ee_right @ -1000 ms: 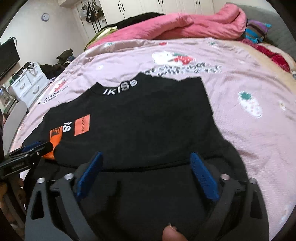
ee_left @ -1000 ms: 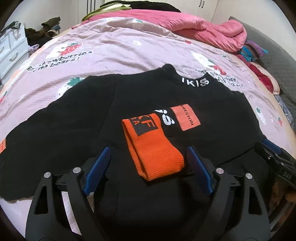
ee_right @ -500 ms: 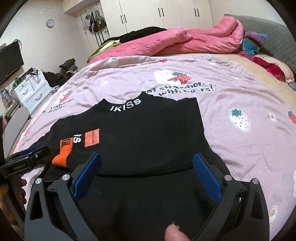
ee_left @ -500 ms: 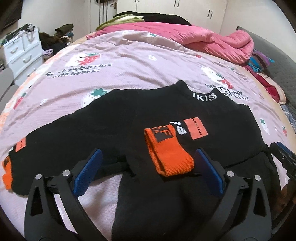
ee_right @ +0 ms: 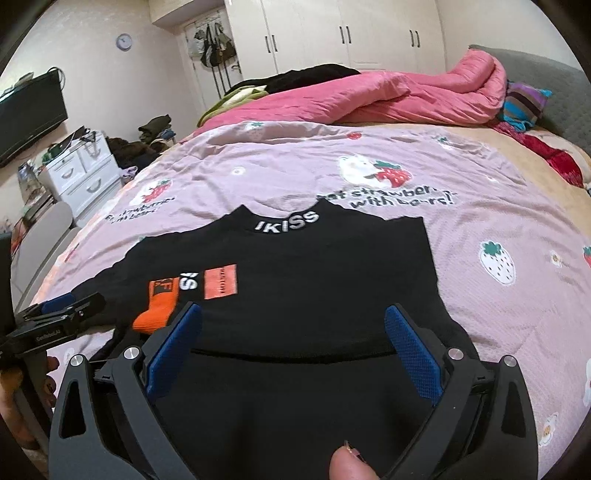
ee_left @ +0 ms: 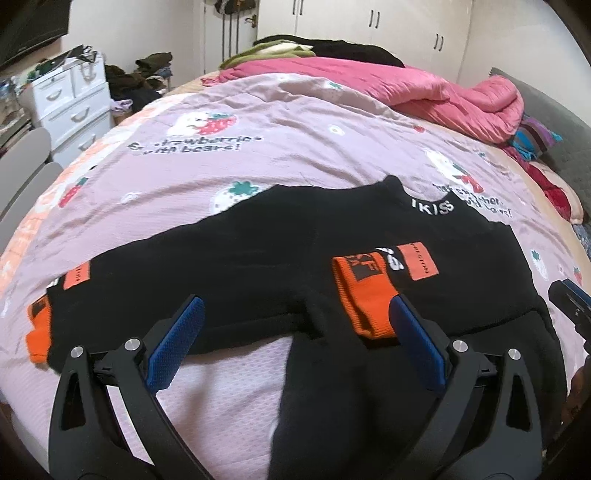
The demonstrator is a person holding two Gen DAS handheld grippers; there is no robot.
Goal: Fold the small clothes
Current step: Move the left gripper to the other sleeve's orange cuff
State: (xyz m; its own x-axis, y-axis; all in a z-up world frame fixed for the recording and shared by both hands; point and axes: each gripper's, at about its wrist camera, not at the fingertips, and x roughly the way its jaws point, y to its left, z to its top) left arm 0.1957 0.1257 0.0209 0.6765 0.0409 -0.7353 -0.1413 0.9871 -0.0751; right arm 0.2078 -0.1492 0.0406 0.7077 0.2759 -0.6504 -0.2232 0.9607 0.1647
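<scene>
Sweater (ee_left: 295,243) hem behind left tongs (ee_left: 295,332)

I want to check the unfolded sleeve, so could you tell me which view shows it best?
The left wrist view: the outstretched sleeve and its orange cuff show fully. The right wrist view cuts it off.

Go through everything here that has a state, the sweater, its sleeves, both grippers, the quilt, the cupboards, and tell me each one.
Black knit sweater: flat on the bed, collar away from the grippers.
Orange-cuffed sleeve: folded across the chest.
Other orange-cuffed sleeve: spread out sideways, unfolded.
Left gripper: open, holding nothing.
Right gripper: open, holding nothing.
Pink quilt: bunched up.
White wardrobe doors: closed.
</scene>
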